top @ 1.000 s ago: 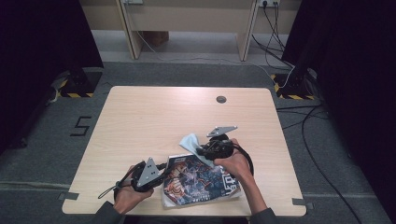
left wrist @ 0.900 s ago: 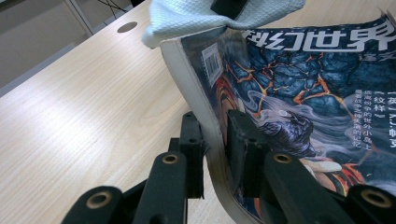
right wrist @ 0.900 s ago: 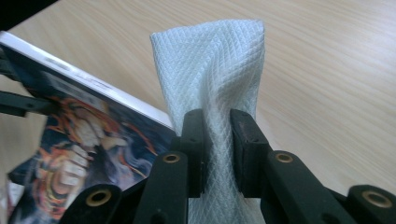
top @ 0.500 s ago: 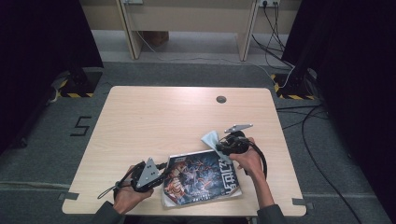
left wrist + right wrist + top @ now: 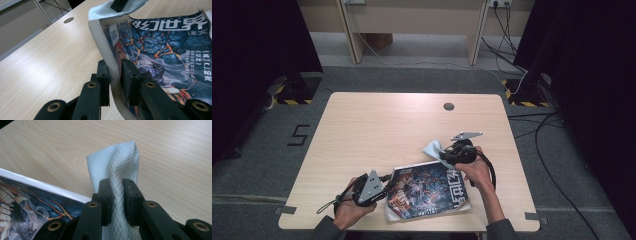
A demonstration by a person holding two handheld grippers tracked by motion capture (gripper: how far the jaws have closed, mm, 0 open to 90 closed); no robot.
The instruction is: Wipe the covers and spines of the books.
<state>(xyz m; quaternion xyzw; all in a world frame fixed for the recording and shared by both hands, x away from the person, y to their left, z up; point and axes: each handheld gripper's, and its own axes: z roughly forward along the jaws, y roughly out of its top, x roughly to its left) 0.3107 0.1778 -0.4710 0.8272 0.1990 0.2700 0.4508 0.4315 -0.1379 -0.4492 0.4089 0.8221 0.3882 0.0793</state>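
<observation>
A magazine (image 5: 427, 190) with a dark blue and orange illustrated cover lies near the table's front edge. My left gripper (image 5: 384, 186) is shut on the magazine's (image 5: 160, 50) left edge, which sits pinched between the jaws of that gripper (image 5: 116, 82). A pale blue waffle-weave cloth (image 5: 432, 149) hangs over the magazine's far right corner. My right gripper (image 5: 447, 156) is shut on the cloth (image 5: 117, 167), with the fabric bunched between its jaws (image 5: 117, 200) just above the magazine's (image 5: 30, 197) top edge.
The light wooden table (image 5: 387, 130) has a round cable hole (image 5: 448, 106) at its far right. Cables trail on the grey floor to the right. A desk frame stands beyond the table.
My right gripper has carried the cloth right and away, from the magazine's upper middle to its far right corner. The left gripper has stayed put on the magazine.
</observation>
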